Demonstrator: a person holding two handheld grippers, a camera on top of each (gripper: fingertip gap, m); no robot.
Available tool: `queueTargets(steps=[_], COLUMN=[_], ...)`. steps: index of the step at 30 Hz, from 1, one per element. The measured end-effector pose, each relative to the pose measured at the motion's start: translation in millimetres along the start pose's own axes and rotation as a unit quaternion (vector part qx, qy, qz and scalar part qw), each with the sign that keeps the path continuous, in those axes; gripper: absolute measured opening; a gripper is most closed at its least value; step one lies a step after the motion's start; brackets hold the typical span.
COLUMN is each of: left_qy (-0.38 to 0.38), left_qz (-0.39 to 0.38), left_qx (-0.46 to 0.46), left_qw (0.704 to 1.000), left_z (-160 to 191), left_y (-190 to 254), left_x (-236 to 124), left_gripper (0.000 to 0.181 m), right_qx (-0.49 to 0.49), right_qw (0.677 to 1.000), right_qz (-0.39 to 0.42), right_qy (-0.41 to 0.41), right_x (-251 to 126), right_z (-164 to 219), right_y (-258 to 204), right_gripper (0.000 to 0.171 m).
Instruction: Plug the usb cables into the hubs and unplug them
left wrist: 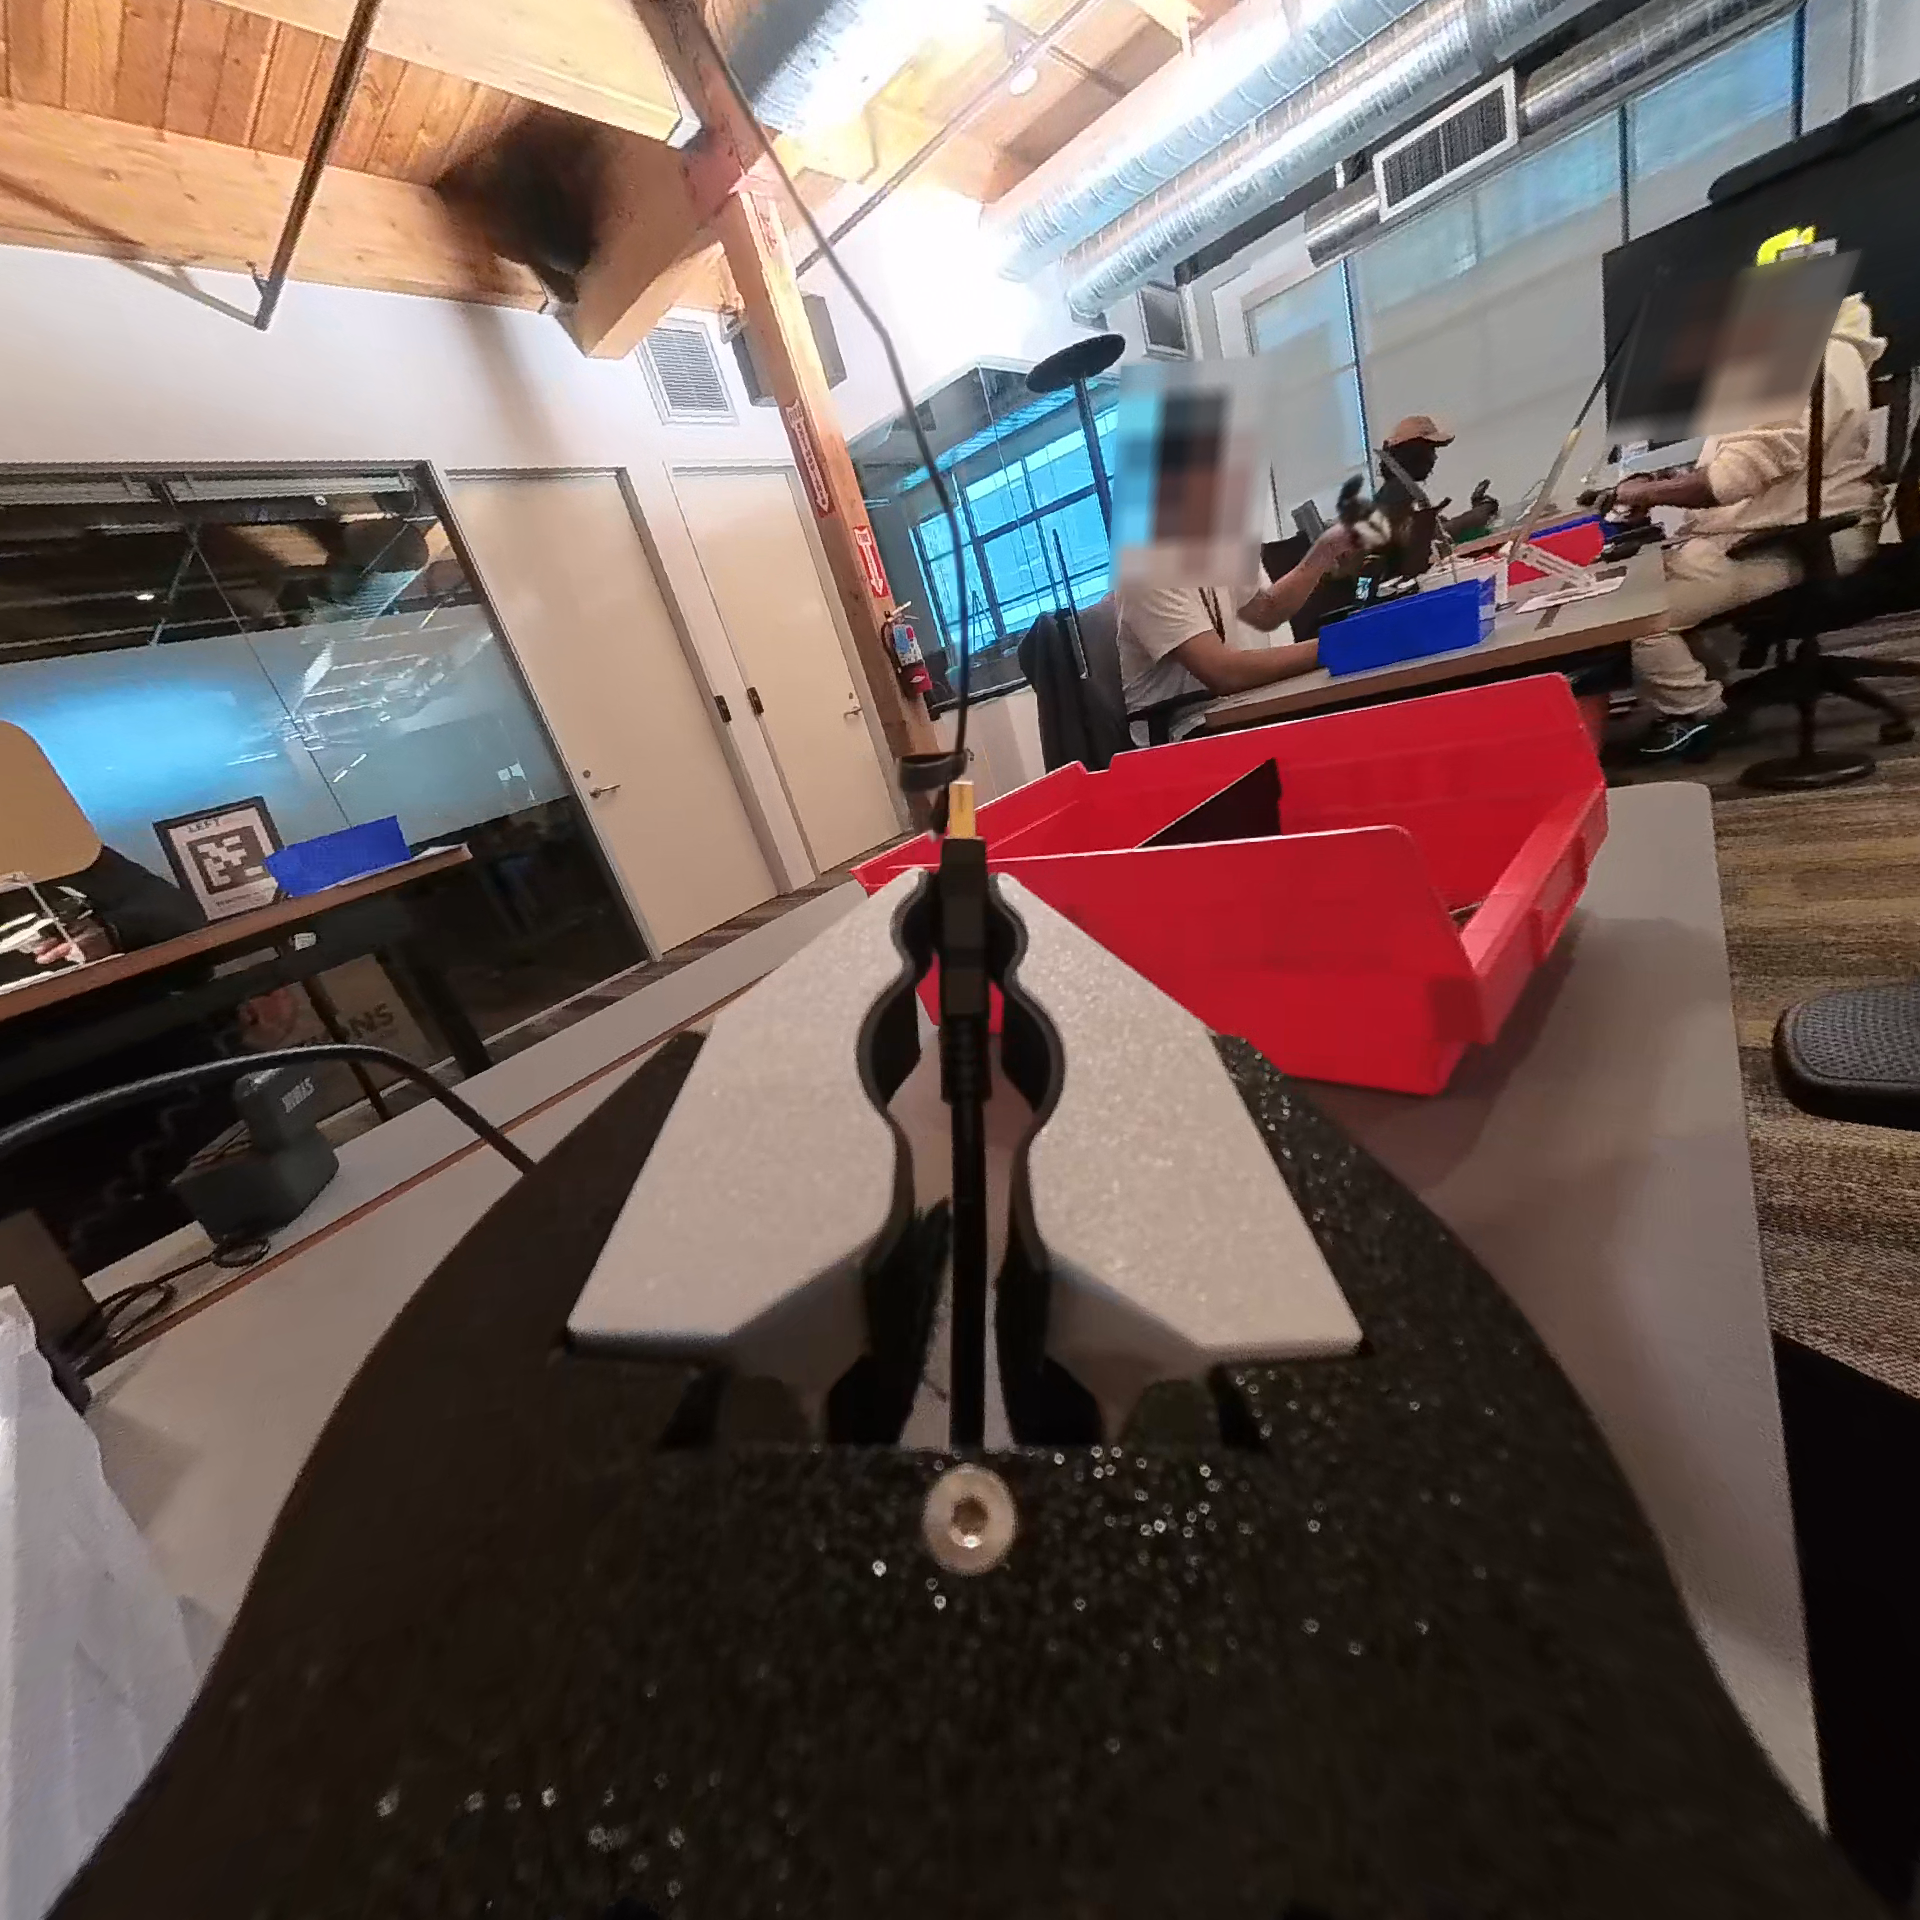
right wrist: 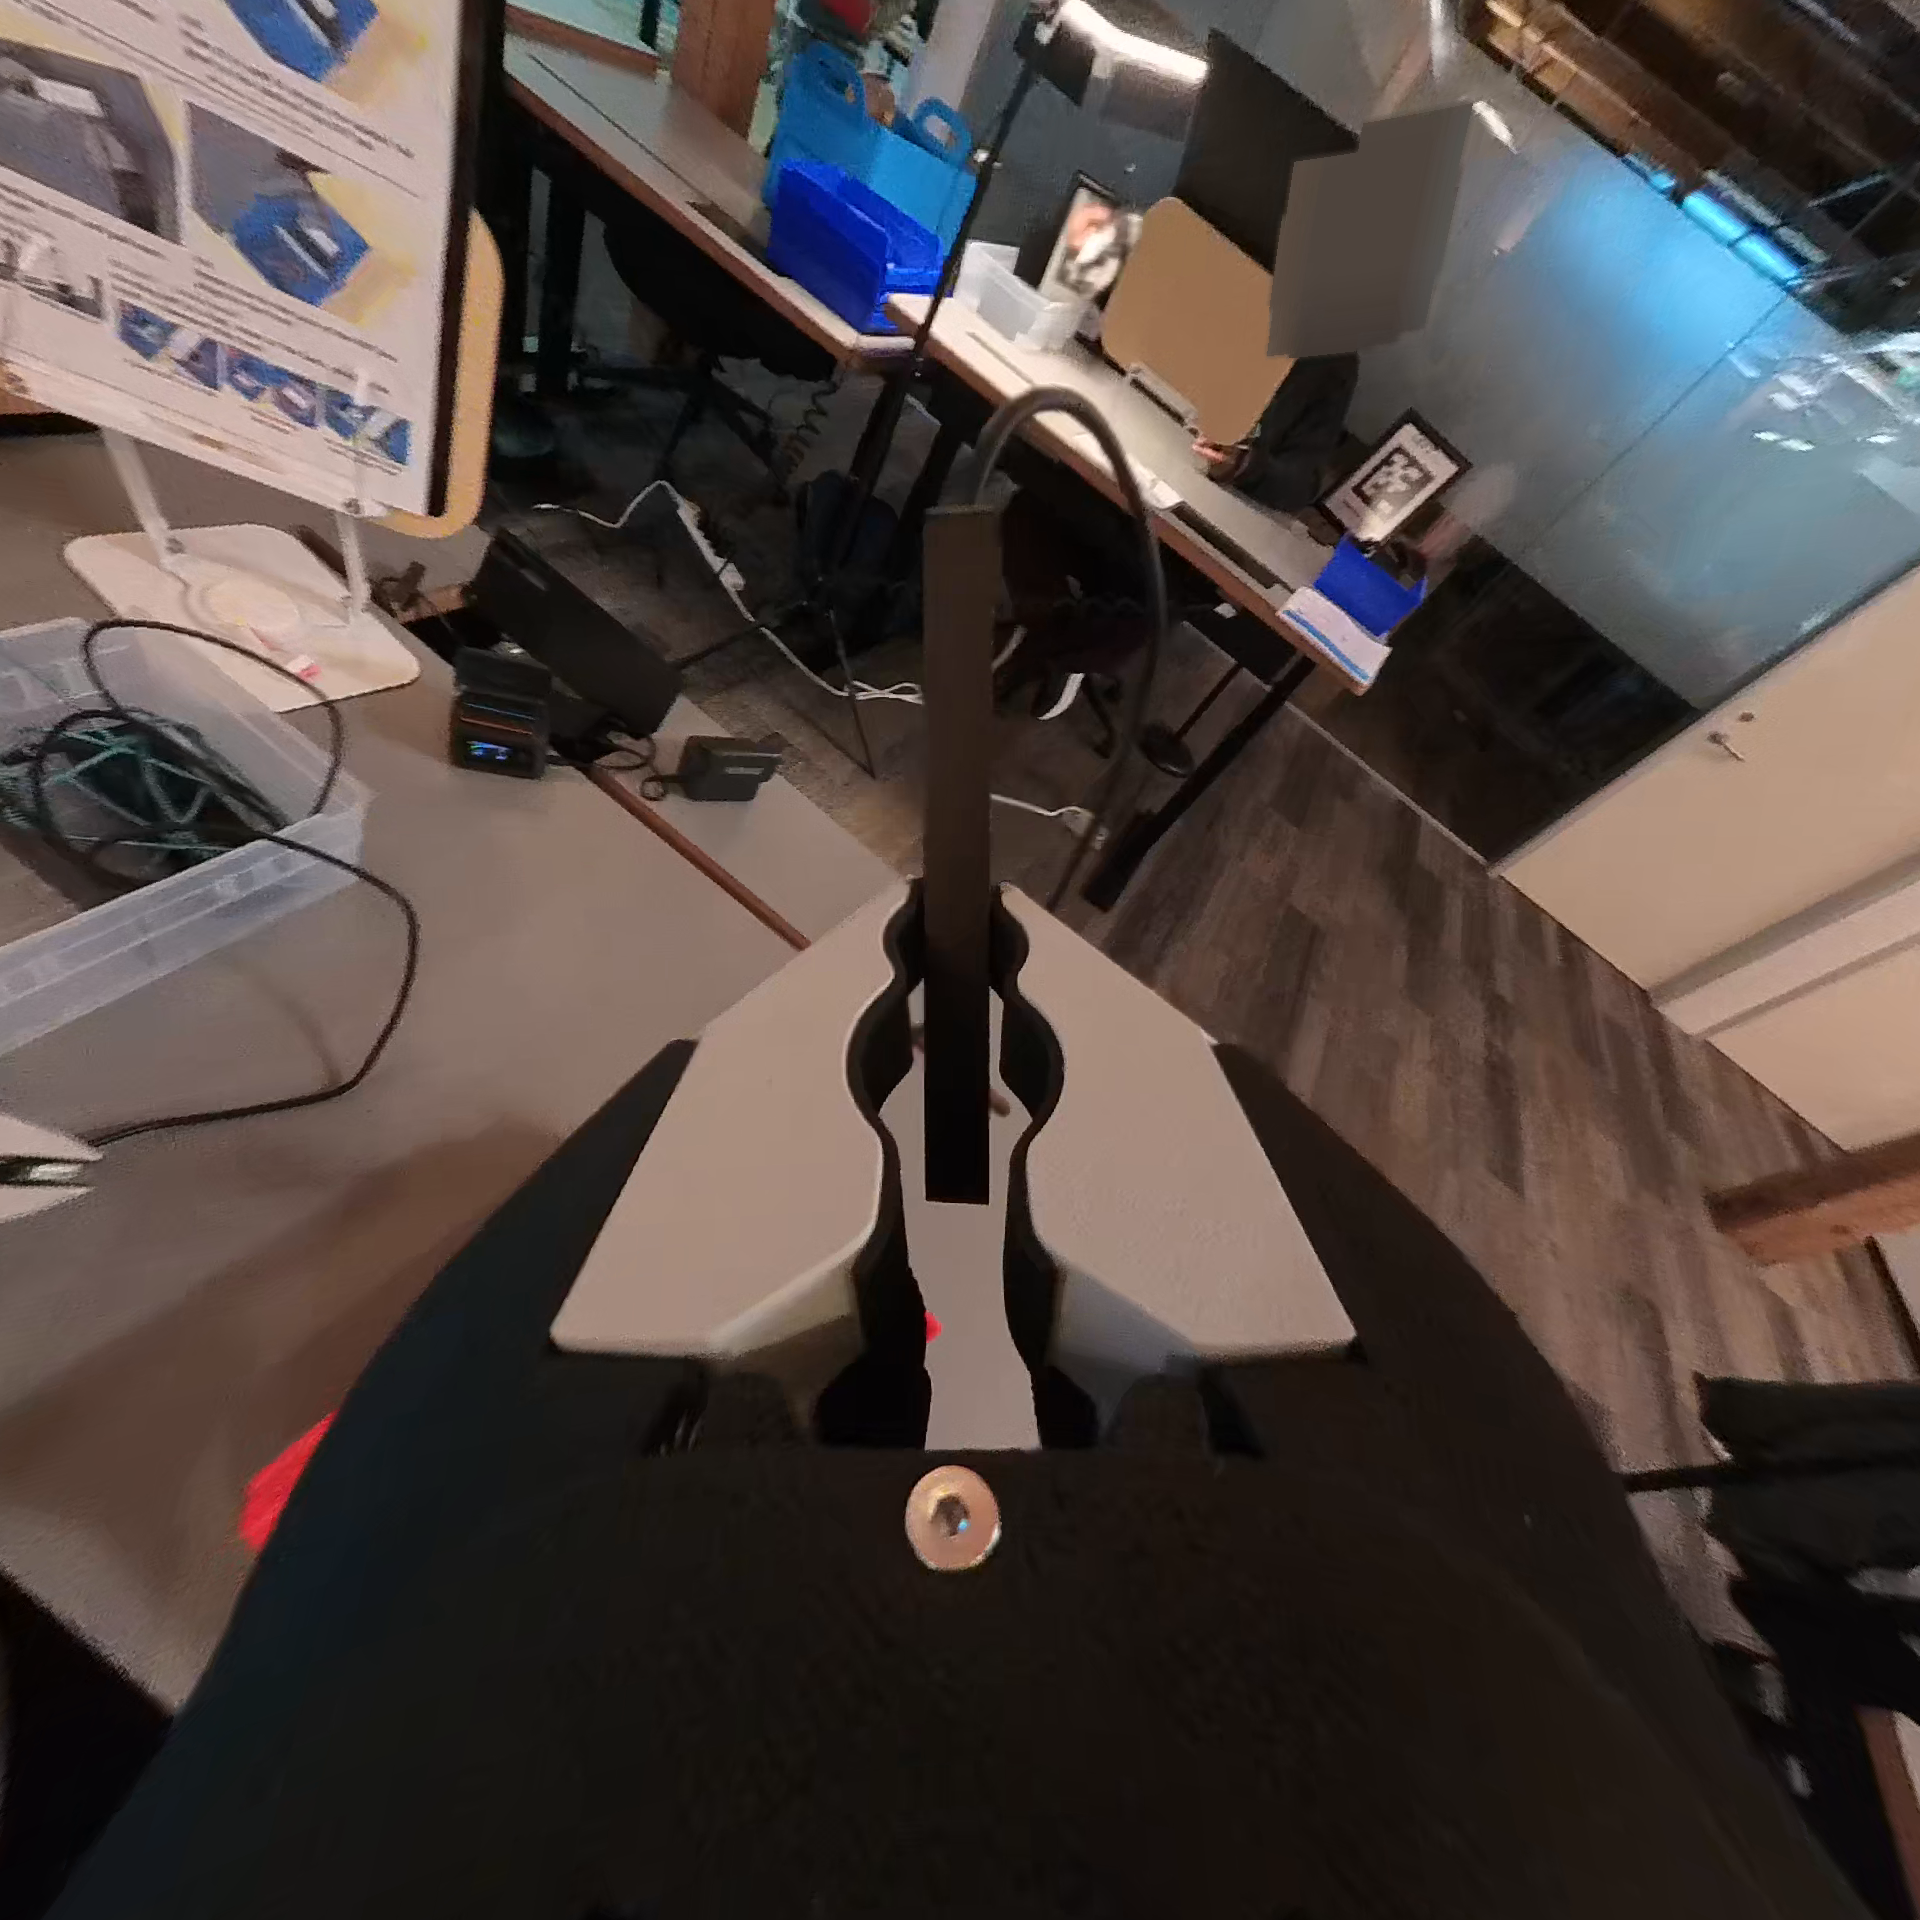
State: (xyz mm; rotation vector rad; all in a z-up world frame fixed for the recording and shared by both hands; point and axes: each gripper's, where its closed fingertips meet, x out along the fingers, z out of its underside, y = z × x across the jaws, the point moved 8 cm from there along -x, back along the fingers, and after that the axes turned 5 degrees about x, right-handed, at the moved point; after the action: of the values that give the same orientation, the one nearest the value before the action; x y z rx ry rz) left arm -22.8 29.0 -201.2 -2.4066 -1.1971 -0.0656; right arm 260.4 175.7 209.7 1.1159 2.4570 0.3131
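Note:
My left gripper is shut on a black USB cable. The cable's plug body sits between the grey fingers, and its gold metal tip sticks out past them, pointing forward above the table. A thin black wire hangs from above just beyond the tip. My right gripper is shut on a long, slim dark USB hub, held edge-on and reaching far past the fingers. The hub's own black cord loops out of its far end and drops to the right.
A red bin with dividers stands on the grey table just ahead of the left gripper. In the right wrist view a clear plastic box of cables and a white display stand are at left. People sit at desks farther off. Tip to tip, the grippers are about 45 centimeters apart.

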Motion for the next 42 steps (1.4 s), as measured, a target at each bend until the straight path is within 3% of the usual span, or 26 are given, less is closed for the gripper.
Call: queueTargets(steps=[9, 14, 17, 21, 23, 25, 31, 34, 35, 38, 42], left_qy=[0.013, 0.023, 0.024, 0.007, -0.001, -0.006, -0.021, -0.016, -0.014, -0.011, -0.011], left_qz=[-0.005, -0.009, -0.013, -0.005, 0.000, 0.005, 0.019, 0.021, 0.021, 0.023, 0.030], left_qx=[-0.030, -0.058, -0.064, -0.028, -0.001, 0.026, 0.048, 0.038, 0.035, 0.036, 0.046], left_qw=[0.999, 0.998, 0.998, 1.000, 1.000, 1.000, 0.998, 0.999, 0.999, 0.999, 0.998], left_z=[1, 2, 2, 1, 1, 0, 1, 0, 0, -1, -1], left_y=[-5, -10, -11, -5, 0, 5, 11, 10, 9, 10, 14], left_x=[-2, -4, -6, -3, -1, 1, 3, 2, 2, 1, 2], left_gripper=[0.006, 0.006, 0.006, 0.006, 0.006, 0.006, 0.006, 0.006, 0.006, 0.006, 0.006], right_qx=[-0.006, -0.118, -0.214, -0.369, -0.426, -0.469, -0.414, -0.333, -0.301, -0.209, -0.149], right_qw=[0.989, 0.958, 0.908, 0.795, 0.750, 0.731, 0.755, 0.783, 0.793, 0.822, 0.902], right_qz=[-0.074, -0.096, -0.127, -0.111, -0.091, -0.087, -0.170, -0.207, -0.214, -0.192, -0.170], right_qy=[-0.125, -0.244, -0.336, -0.468, -0.498, -0.489, -0.478, -0.483, -0.484, -0.494, -0.369], right_x=[16, 45, 70, 106, 126, 146, 180, 187, 187, 184, 174], right_z=[48, 103, 151, 224, 253, 274, 316, 332, 334, 324, 268], right_y=[-13, -28, -46, -63, -67, -74, -101, -106, -106, -95, -96], right_gripper=[0.008, 0.008, 0.008, 0.009, 0.009, 0.009, 0.010, 0.009, 0.017, 0.058, 0.060])
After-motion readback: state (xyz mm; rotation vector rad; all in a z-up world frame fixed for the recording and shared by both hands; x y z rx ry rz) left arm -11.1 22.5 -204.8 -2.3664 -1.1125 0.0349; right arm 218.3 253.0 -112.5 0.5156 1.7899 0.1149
